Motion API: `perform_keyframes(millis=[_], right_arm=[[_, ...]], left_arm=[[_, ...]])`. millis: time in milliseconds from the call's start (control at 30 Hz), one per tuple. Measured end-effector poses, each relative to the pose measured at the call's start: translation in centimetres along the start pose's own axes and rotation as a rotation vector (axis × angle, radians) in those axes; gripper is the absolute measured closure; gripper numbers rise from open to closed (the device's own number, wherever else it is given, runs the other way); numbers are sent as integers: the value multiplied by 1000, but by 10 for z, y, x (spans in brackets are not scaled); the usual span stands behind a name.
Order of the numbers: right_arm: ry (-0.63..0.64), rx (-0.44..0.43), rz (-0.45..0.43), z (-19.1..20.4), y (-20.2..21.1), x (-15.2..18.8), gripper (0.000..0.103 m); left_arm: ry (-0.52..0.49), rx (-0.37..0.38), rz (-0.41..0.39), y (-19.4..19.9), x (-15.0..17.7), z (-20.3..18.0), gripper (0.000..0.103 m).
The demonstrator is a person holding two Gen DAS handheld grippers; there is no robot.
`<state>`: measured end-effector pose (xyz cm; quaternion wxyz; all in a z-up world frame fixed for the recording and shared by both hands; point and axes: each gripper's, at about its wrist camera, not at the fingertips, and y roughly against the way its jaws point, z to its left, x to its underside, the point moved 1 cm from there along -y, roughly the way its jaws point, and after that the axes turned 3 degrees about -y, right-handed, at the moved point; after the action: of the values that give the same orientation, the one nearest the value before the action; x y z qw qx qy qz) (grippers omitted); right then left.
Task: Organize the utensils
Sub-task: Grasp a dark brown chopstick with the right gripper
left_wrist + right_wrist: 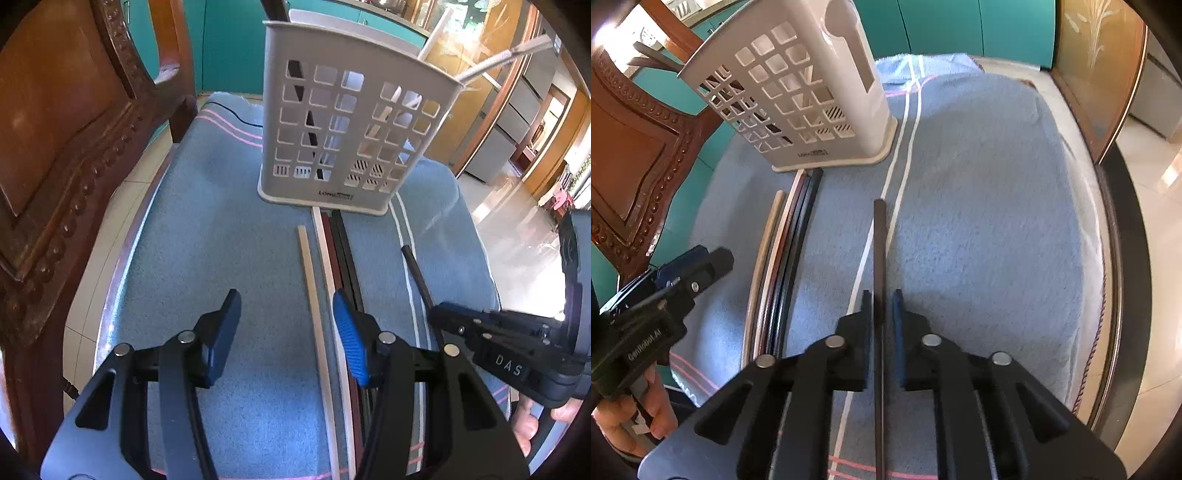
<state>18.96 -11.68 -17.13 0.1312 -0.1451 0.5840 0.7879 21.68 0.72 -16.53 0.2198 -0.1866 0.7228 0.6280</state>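
Left gripper (286,338) open over pale chopstick (312,295), near of holder (351,122) on blue towel (207,258). Right gripper (882,314) slightly parted around dark chopstick (879,243); contact unclear. Centre stick between pads, close squarely, lift level.

The white utensil holder (798,92) stands upright on the blue towel (990,221), with chopsticks (786,236) lying just before its base. Right of the holder the towel lies bare. Left of it a wooden chair (74,147) crowds the table edge.
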Motion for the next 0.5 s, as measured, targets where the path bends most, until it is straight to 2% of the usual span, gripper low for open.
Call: perform_keyframes(millis=[167,333,367,400,500], right_arm=[[38,33,-30,6,0,0,75],[77,69,-55,12,-4,-1,75],[83,73,-57,13,-4,-1,78],[85,74,-54,14,-5,0,93],[70,53,-33,13,-6,1,96]], left_arm=[[-7,4,18,-6,2,-2,51],[-11,3,28,-11,4,-3,51],[-11,2,30,-10,4,-3,51],[-12,2,30,-9,4,-3,51],[-15,-1,32,-10,5,-2,51]])
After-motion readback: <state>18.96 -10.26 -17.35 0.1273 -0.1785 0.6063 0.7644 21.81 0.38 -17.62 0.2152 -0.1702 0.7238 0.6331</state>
